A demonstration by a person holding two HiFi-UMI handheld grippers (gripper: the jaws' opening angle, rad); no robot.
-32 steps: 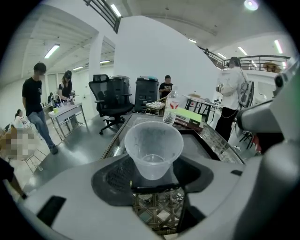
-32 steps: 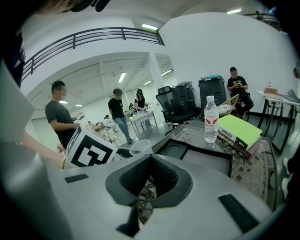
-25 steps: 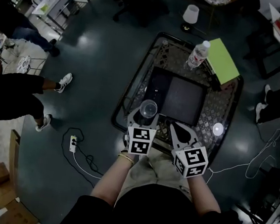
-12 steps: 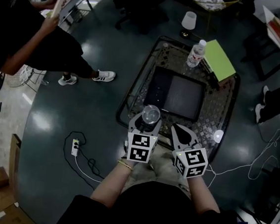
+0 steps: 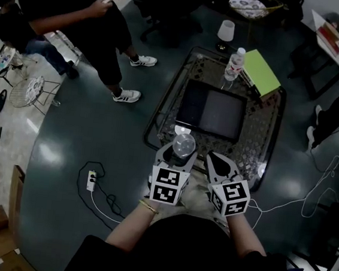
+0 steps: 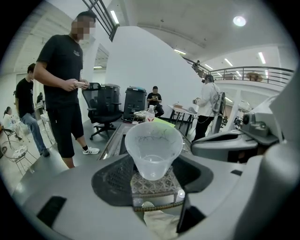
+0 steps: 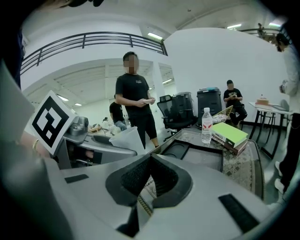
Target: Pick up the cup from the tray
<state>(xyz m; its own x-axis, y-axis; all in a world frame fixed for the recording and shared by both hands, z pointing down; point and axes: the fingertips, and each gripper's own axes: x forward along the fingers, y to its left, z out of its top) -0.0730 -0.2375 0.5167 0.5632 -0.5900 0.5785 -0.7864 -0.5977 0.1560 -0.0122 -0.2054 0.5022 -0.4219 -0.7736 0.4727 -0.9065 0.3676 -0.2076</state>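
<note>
Now the left gripper grips the clear cup, off the dark tray; right gripper closed.

The head view looks steeply down from above the person onto the table, with the left gripper and the right gripper at its near edge. Each gripper view sits low and close behind its own jaws, facing the table's far end. All three views share the cup and the bottle.
</note>
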